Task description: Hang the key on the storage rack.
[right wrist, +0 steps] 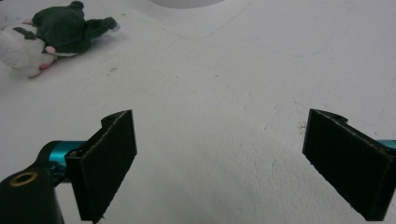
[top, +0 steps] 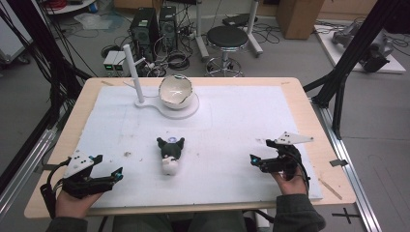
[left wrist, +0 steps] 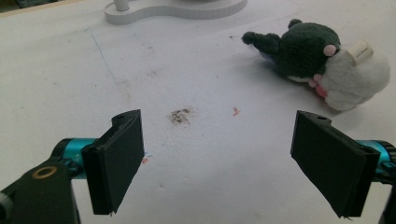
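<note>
A small plush toy (top: 169, 153) with a dark green head and a white body lies on its side in the middle of the white mat (top: 232, 125). It shows at the upper right of the left gripper view (left wrist: 322, 60) and at the upper left of the right gripper view (right wrist: 51, 35). My left gripper (top: 107, 169) rests near the front left of the mat, open and empty (left wrist: 219, 163). My right gripper (top: 260, 152) sits at the front right, open and empty too (right wrist: 224, 163). Both lie well apart from the toy.
A white bowl (top: 175, 91) stands tilted on a white base (top: 167, 108) with an upright white post (top: 134, 72) at the back of the mat. The wooden table (top: 58, 145) borders the mat. A stool (top: 227, 38) and computer towers (top: 145, 29) stand on the floor beyond.
</note>
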